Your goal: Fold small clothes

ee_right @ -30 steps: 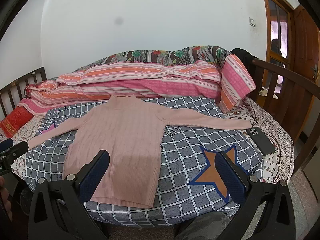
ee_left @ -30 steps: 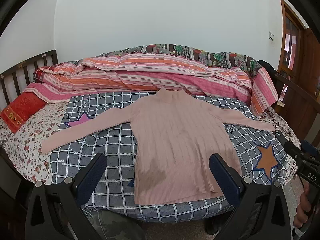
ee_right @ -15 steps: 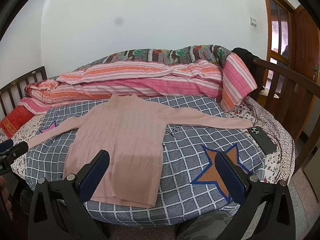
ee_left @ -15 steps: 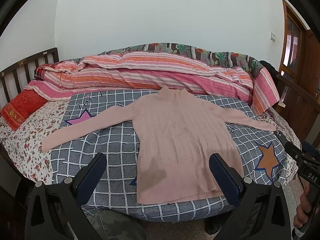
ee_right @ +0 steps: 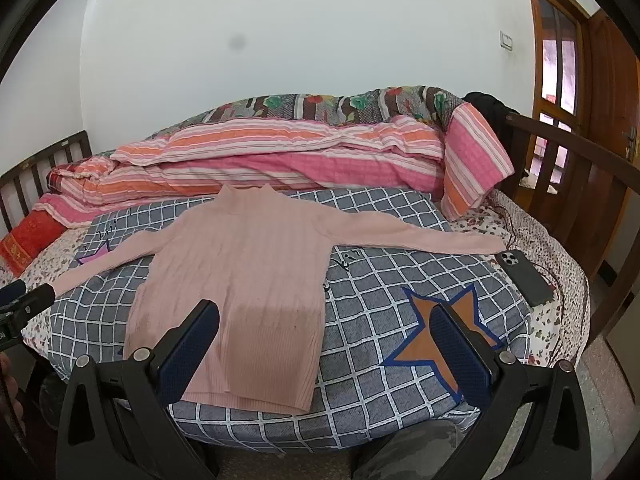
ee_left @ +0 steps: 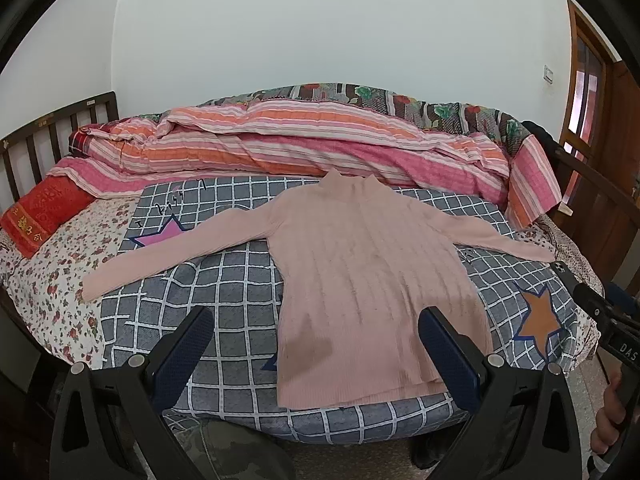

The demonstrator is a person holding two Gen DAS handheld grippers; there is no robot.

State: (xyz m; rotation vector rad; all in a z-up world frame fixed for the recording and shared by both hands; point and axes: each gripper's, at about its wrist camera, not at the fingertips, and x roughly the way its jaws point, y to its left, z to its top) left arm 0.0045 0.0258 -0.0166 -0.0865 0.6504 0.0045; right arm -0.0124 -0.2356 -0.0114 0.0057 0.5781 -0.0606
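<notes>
My left claw [ee_left: 310, 344] and right claw [ee_right: 326, 342] both hang wide open and empty at the near edge of the bed [ee_right: 420, 424]. Just beyond lies the pink sweater [ee_left: 368, 280], flat on the checked blanket [ee_left: 236, 288], sleeves spread wide. I'd judge the sleeves come first: pinch each cuff cleanly, take no blanket, and fold inward. The striped quilt [ee_left: 320, 140] lies behind.
</notes>
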